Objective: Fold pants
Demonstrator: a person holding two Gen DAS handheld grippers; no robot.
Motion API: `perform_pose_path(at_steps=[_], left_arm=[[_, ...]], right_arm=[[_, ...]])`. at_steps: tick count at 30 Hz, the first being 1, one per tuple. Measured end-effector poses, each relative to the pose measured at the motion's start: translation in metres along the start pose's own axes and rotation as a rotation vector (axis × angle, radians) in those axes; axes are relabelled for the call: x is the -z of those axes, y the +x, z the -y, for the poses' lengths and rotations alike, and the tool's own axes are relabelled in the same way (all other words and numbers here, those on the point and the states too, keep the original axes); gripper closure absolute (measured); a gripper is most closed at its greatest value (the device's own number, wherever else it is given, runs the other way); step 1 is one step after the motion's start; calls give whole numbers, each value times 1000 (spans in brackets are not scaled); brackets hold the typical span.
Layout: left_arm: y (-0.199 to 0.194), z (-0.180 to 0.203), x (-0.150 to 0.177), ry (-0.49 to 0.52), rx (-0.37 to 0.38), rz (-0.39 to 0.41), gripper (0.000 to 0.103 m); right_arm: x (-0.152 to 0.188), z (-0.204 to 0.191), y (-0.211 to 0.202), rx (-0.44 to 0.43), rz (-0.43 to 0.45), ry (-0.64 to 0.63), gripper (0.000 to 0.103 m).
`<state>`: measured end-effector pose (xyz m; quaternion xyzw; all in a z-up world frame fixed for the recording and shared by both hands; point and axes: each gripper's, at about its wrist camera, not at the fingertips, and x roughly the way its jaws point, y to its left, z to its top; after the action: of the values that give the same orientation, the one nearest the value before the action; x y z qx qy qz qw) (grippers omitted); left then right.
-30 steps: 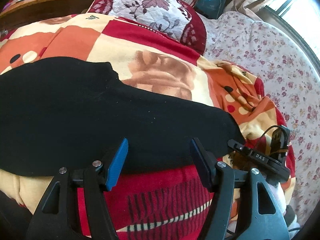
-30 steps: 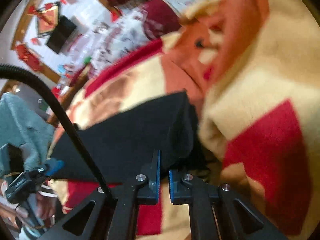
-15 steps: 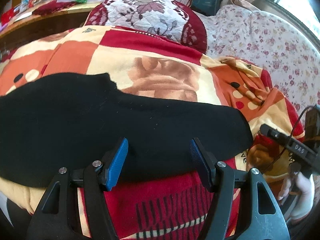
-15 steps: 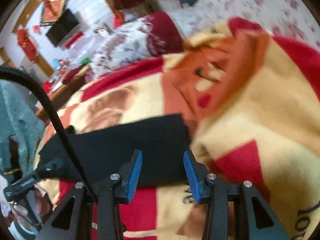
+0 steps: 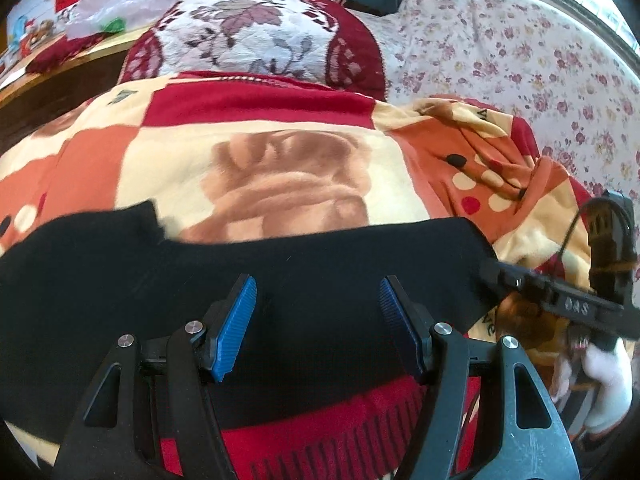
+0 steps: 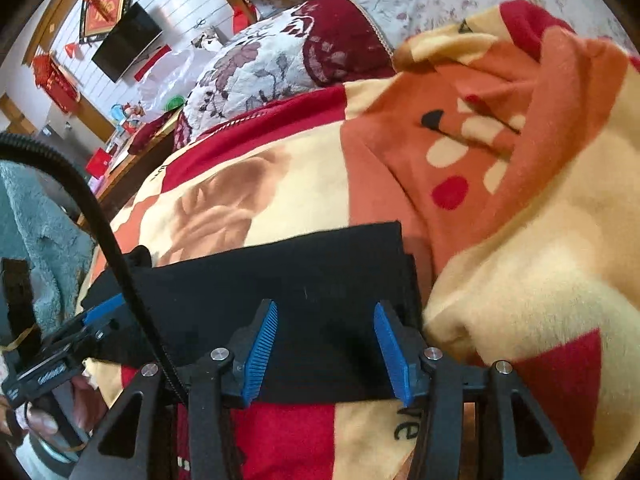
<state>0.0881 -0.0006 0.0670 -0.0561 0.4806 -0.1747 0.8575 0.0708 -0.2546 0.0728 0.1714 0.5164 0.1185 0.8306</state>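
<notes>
The black pants (image 5: 200, 280) lie flat in a long band across the patterned blanket (image 5: 256, 152). My left gripper (image 5: 318, 324) is open and empty, its blue pads over the pants' near edge. My right gripper (image 6: 326, 350) is open and empty, over the pants' right end (image 6: 320, 272), where the layers lie stacked. The right gripper's body shows in the left wrist view (image 5: 560, 300) at the pants' right end. The left gripper shows in the right wrist view (image 6: 72, 344) at the pants' left end.
A red and white floral pillow (image 5: 260, 36) lies behind the blanket. A floral sheet (image 5: 540, 48) covers the bed to the right. A wooden shelf with clutter (image 5: 48, 52) stands at the left. The blanket bunches into folds (image 6: 520, 100) right of the pants.
My right gripper opened and let go of the pants' end, which now lies flat on the blanket. It then drew back a little. My left gripper stayed open and shifted slightly.
</notes>
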Motion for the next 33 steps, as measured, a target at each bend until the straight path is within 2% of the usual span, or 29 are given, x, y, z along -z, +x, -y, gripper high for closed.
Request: perform_pose_path(at_steps=[3, 9, 14, 15, 17, 18, 21, 25, 33], left_arm=[[13, 8, -7, 36, -9, -16, 39], [31, 7, -14, 63, -15, -44, 39], [49, 9, -15, 97, -1, -78, 39], [51, 10, -15, 107, -6, -74, 38], [55, 13, -13, 122, 5, -66, 26], [56, 14, -12, 124, 16, -62, 24], [58, 20, -9, 151, -8, -51, 22], [61, 30, -3, 238, -41, -49, 18], [63, 32, 0, 236, -64, -27, 17]], right_arm=[[3, 1, 5, -38, -23, 17, 54], [2, 1, 12, 4, -11, -6, 53], [11, 9, 0, -64, -17, 78, 53], [16, 10, -4, -63, -16, 87, 53], [23, 12, -6, -56, -25, 95, 53], [27, 14, -6, -53, -37, 100, 53], [36, 20, 2, -40, -72, 128, 53], [45, 28, 10, -40, -114, 184, 53], [41, 41, 17, -80, -56, 260, 52]])
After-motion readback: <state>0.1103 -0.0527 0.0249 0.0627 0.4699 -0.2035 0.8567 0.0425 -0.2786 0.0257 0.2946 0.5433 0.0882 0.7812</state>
